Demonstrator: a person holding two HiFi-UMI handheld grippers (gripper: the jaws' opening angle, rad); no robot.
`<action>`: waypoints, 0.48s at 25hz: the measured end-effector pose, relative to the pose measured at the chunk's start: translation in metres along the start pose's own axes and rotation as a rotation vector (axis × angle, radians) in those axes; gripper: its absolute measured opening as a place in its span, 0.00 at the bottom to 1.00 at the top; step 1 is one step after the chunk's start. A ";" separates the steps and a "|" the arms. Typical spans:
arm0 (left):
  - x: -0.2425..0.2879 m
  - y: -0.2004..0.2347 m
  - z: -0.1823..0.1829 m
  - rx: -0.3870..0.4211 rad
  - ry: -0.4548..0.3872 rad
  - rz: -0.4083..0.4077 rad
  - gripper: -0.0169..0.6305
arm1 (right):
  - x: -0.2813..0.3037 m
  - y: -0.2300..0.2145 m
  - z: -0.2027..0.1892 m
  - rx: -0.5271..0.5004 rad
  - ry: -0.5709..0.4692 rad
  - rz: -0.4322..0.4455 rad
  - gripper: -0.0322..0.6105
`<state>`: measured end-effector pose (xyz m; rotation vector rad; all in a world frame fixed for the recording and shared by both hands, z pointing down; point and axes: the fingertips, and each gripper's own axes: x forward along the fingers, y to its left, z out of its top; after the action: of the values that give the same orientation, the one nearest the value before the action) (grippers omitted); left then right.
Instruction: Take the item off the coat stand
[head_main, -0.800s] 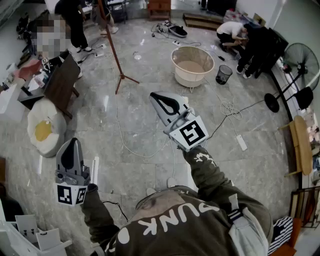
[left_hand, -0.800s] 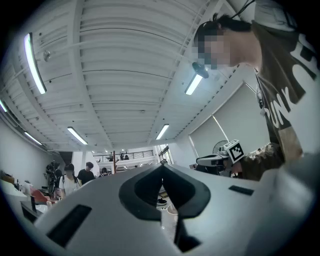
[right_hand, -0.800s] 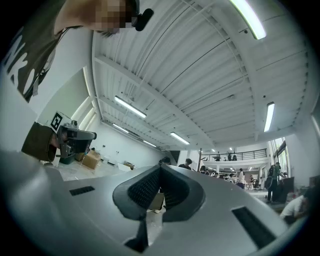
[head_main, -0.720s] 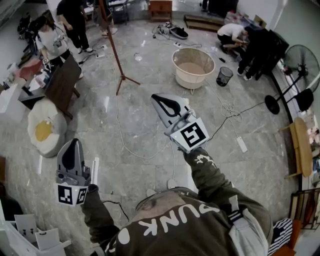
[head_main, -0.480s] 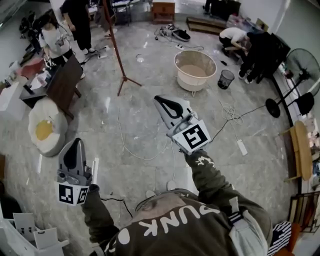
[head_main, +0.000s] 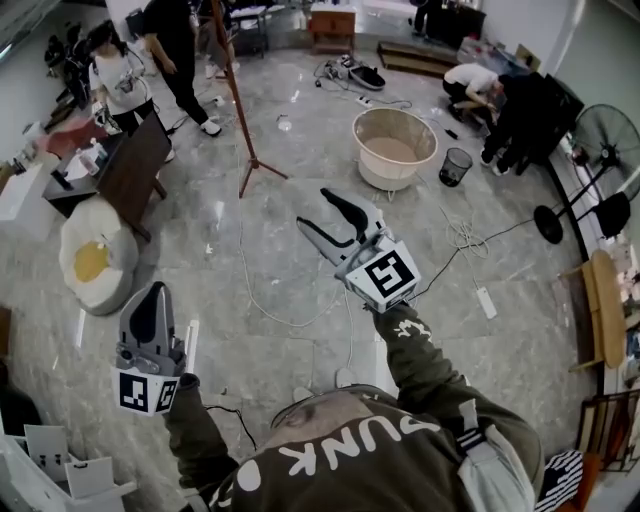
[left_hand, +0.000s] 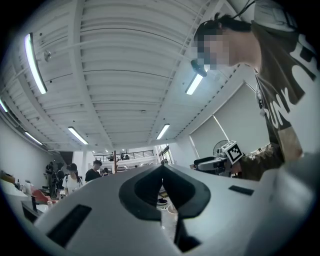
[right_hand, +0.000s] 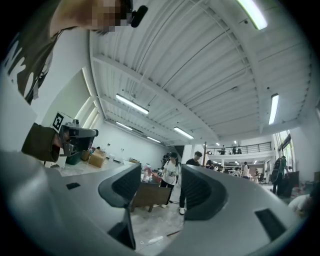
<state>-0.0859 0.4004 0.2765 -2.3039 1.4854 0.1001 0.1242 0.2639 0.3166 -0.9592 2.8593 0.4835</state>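
The coat stand is a thin brown pole on tripod legs, far ahead on the marble floor. Its top runs out of the head view, so I cannot make out any item on it. My right gripper is held out at mid-floor, pointing toward the stand and well short of it. Its jaws stand apart with nothing between them, as the right gripper view also shows. My left gripper hangs low at the left, shut and empty, its tips meeting in the left gripper view.
A round beige tub and a small black bin stand ahead on the right. At the left are a dark table and an egg-shaped cushion. Cables cross the floor. People stand at back left and crouch at back right. A fan stands at the right.
My right gripper's jaws, together before, now stand apart. That gripper has drifted slightly right. The left gripper has barely moved.
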 end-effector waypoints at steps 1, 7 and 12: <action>-0.002 0.001 -0.001 0.000 0.000 0.001 0.03 | 0.003 0.002 -0.003 0.011 0.016 0.007 0.51; -0.012 0.010 -0.007 -0.008 0.010 0.010 0.03 | 0.014 0.010 -0.007 -0.014 0.043 0.023 0.97; -0.020 0.018 -0.010 -0.016 0.011 0.023 0.03 | 0.016 0.010 -0.002 -0.022 0.020 0.005 0.97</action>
<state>-0.1121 0.4077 0.2860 -2.3037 1.5222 0.1059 0.1052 0.2611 0.3186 -0.9662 2.8808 0.5100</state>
